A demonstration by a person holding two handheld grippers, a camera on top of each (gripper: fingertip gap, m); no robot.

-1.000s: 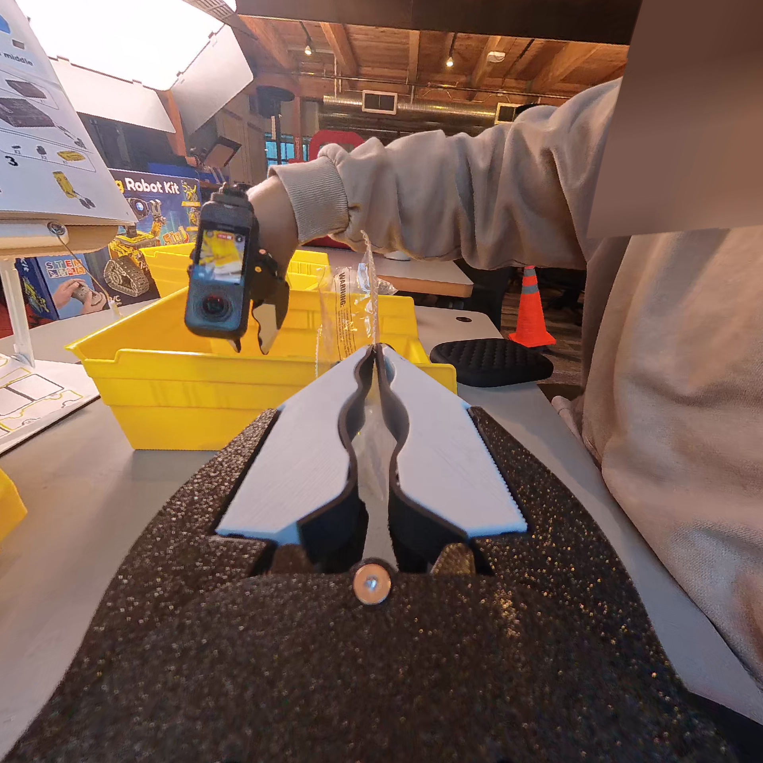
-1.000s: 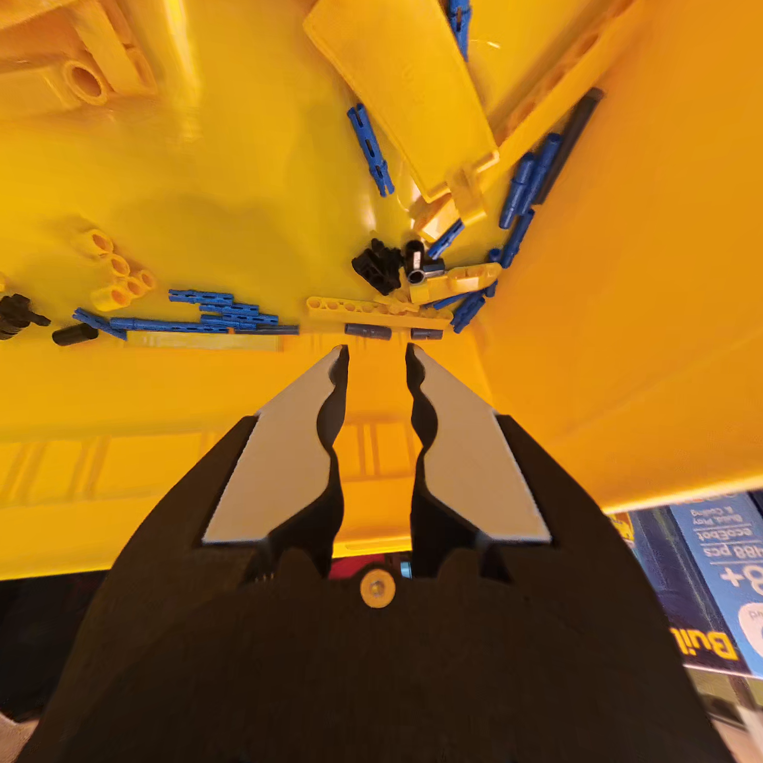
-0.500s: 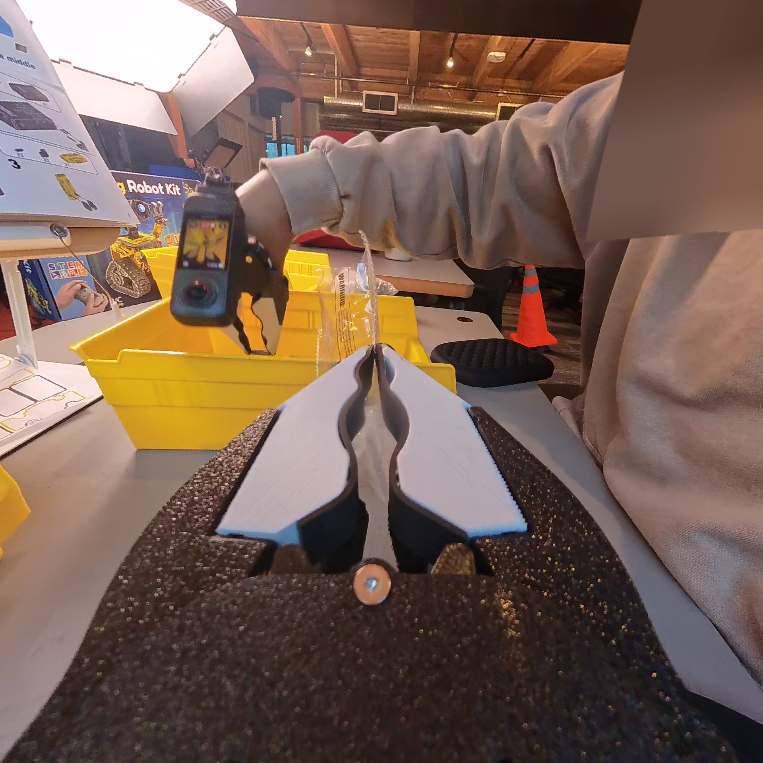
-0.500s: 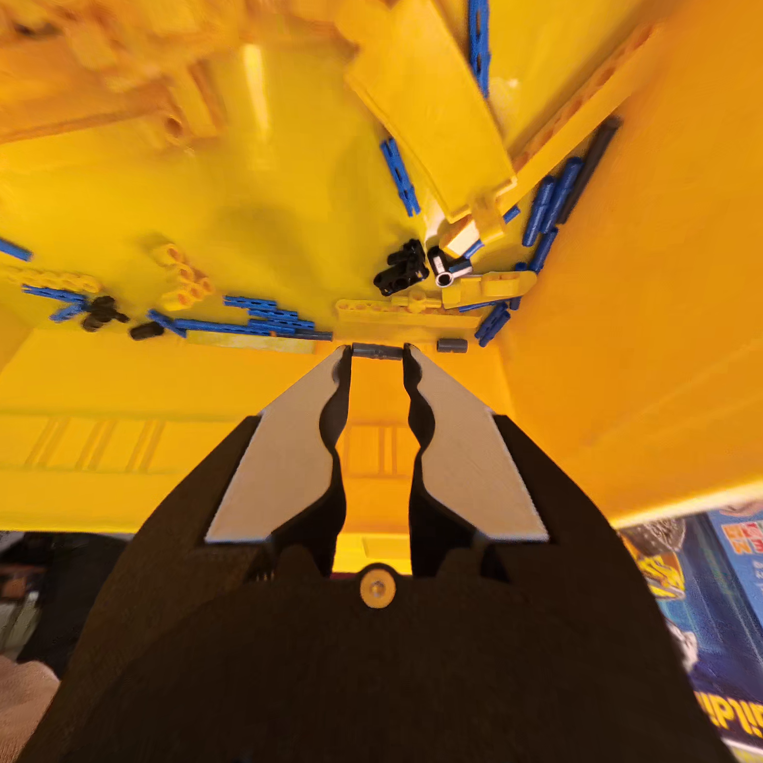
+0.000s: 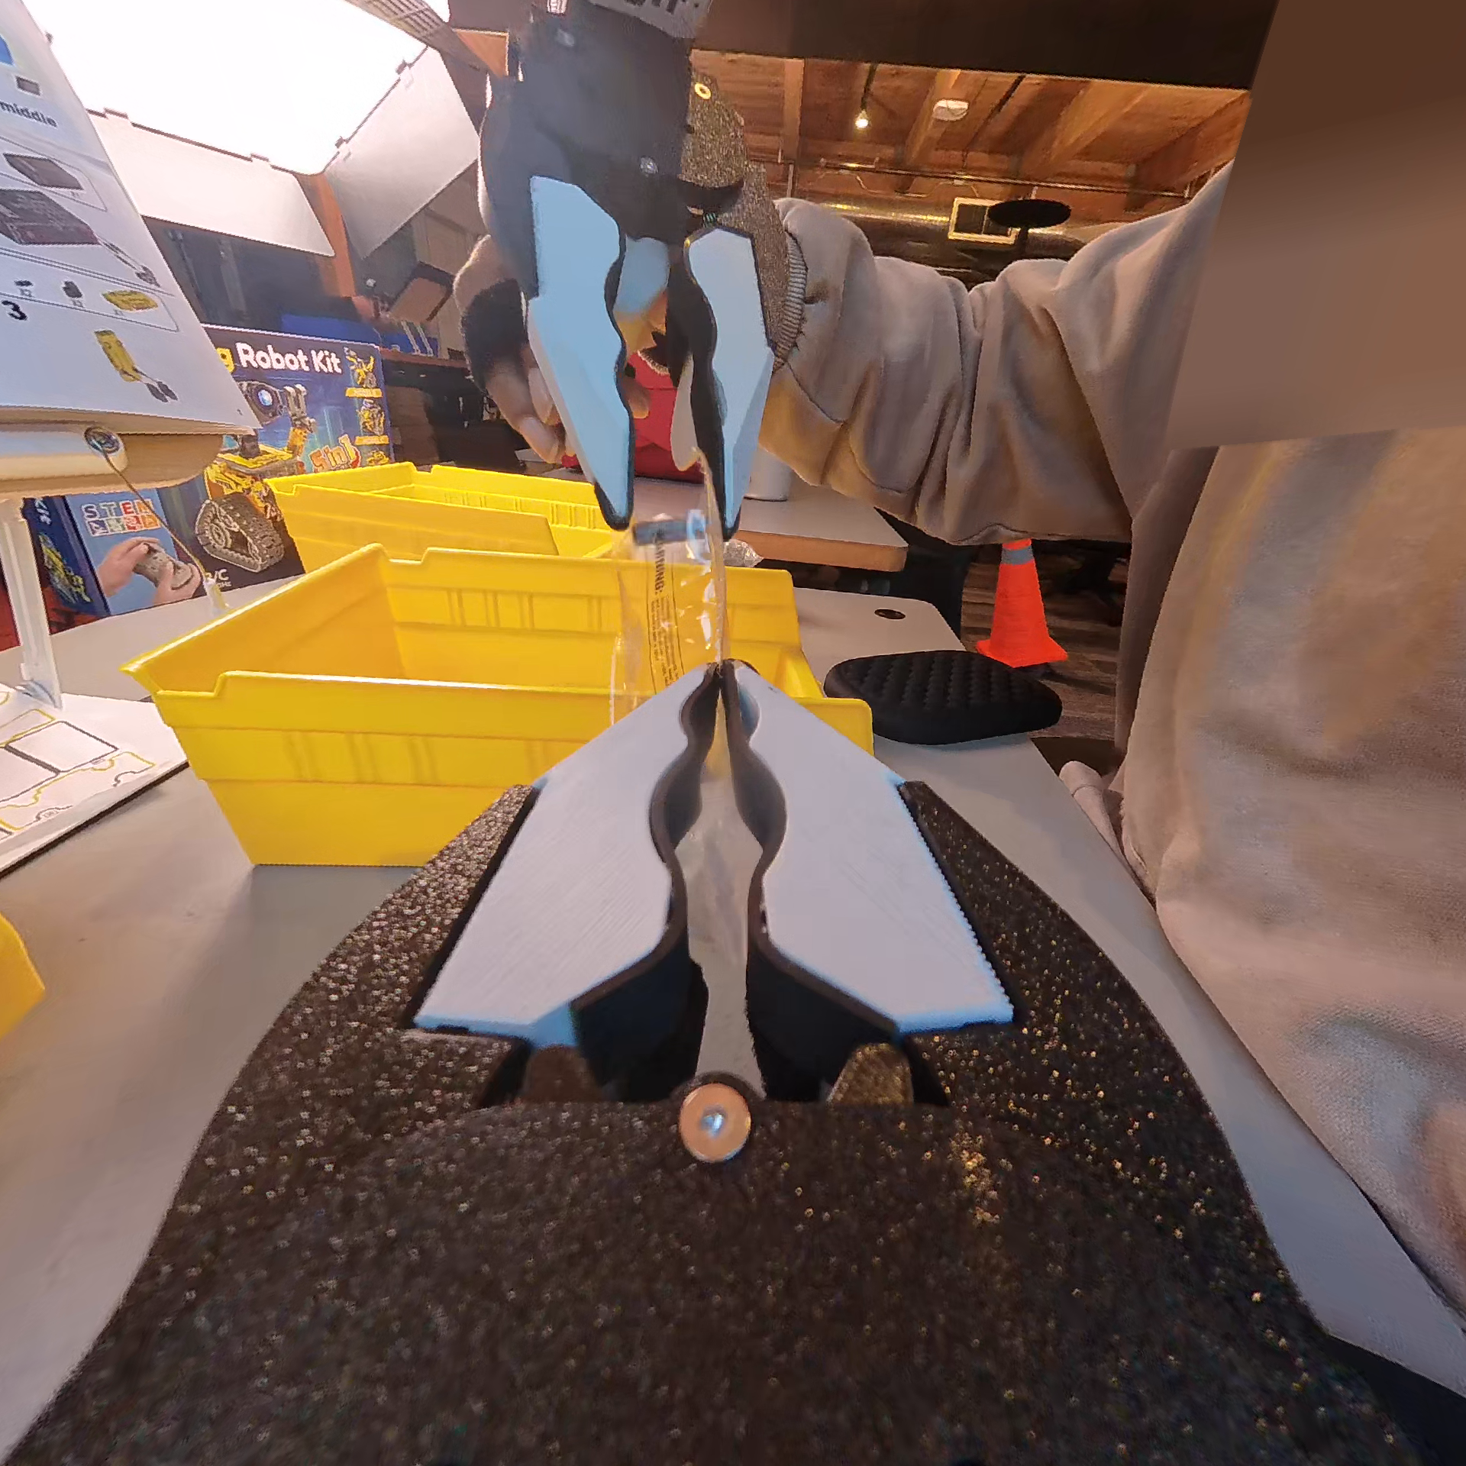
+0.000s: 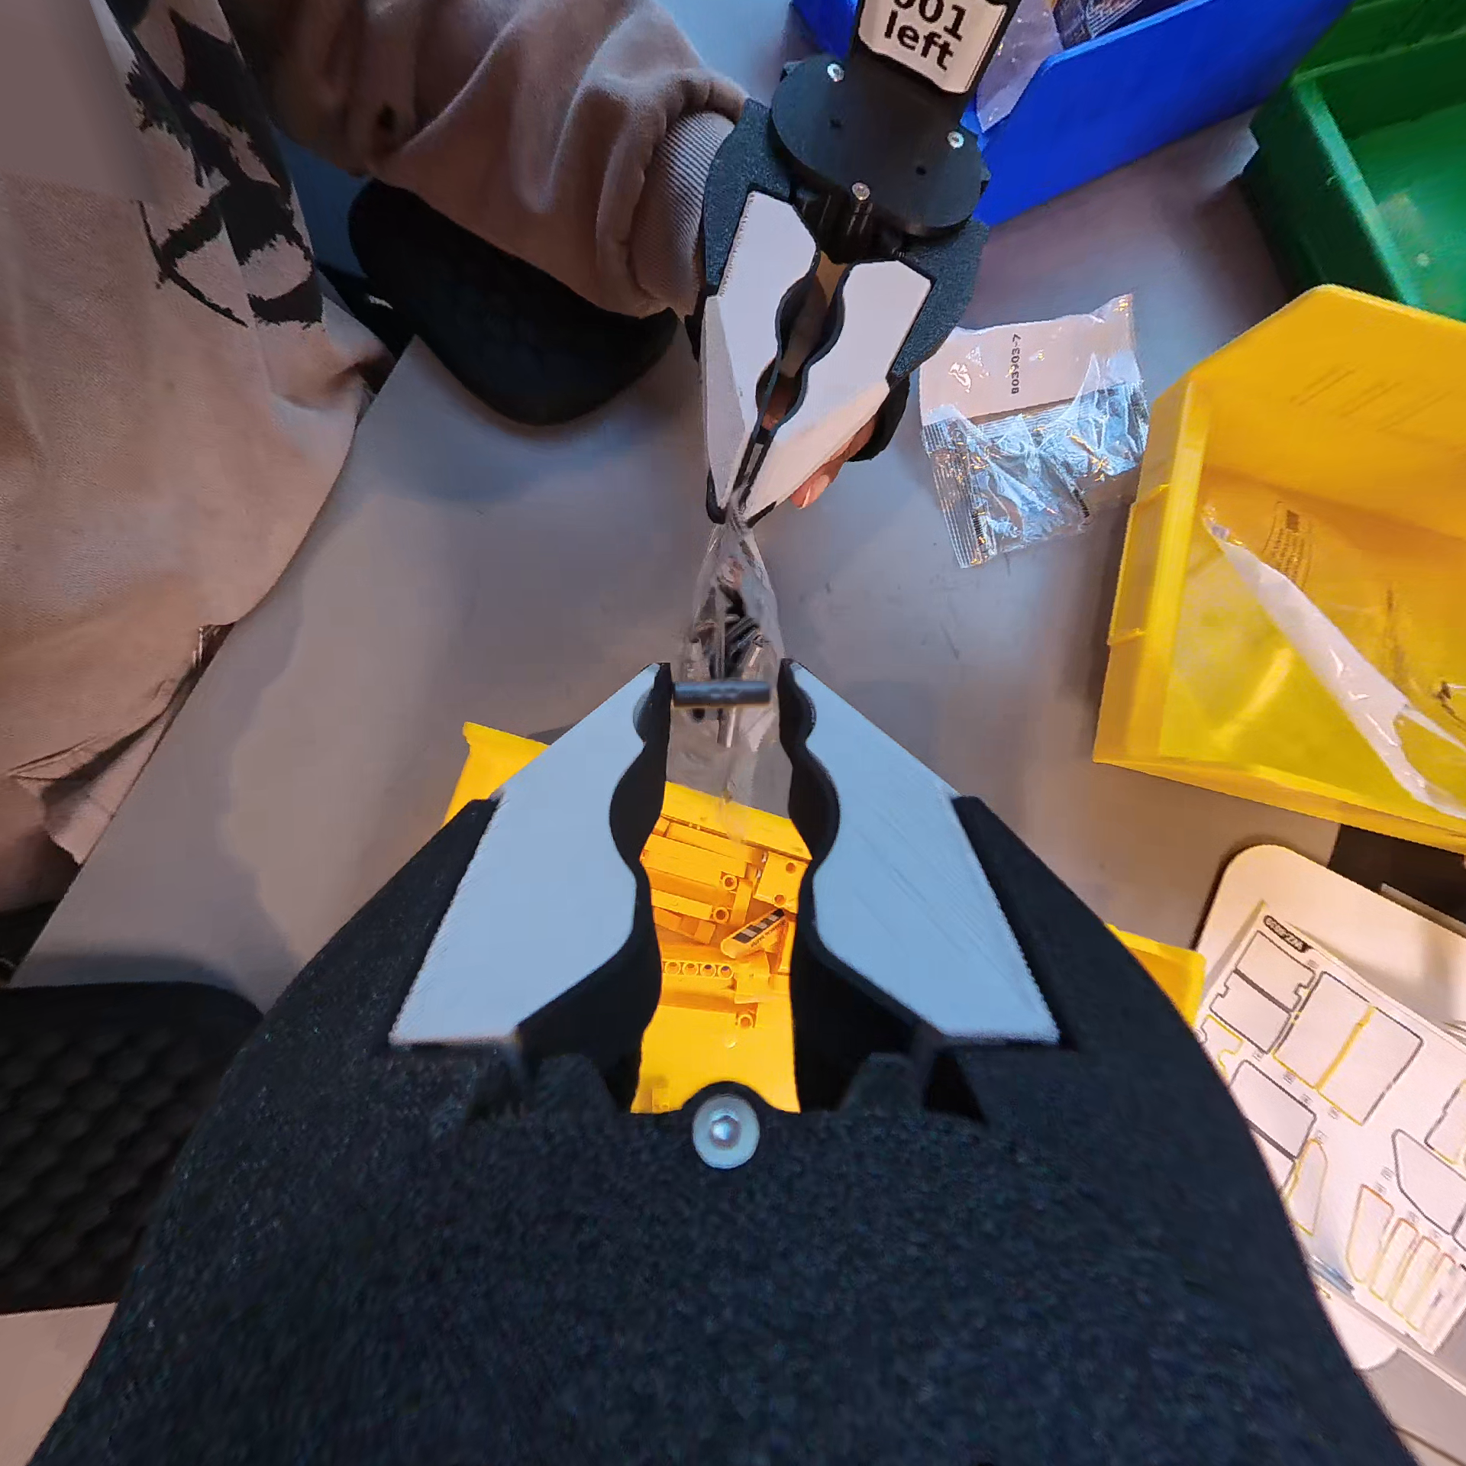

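Holding a clear bag [image 6: 726,603] pinched at its lower edge, the left tool [image 5: 722,670] has its jaws pressed together on the film, with plastic visible running down the slot between them. The bag stands up from that grip above the desk [image 6: 476,555], and a few dark pieces lie inside it. Directly over the bag's upper end, the right tool [image 6: 722,690] points downward and clamps a small dark pin [image 6: 722,692] crosswise by its two ends, jaws part-way apart and bearing on the pin. Whether the pin touches the film cannot be told from either view. The two tools are tip to tip, with the bag between them: the left comes in low and nearly level from the person's side, the right is steeply tilted, its sleeve reaching across from beyond the bag. Behind the bag sits a yellow bin [image 5: 397,714] of yellow parts. Beside the bag on the desk lies a sealed packet [image 6: 1031,444] of grey pieces, and past that a second yellow bin [image 6: 1174,635]
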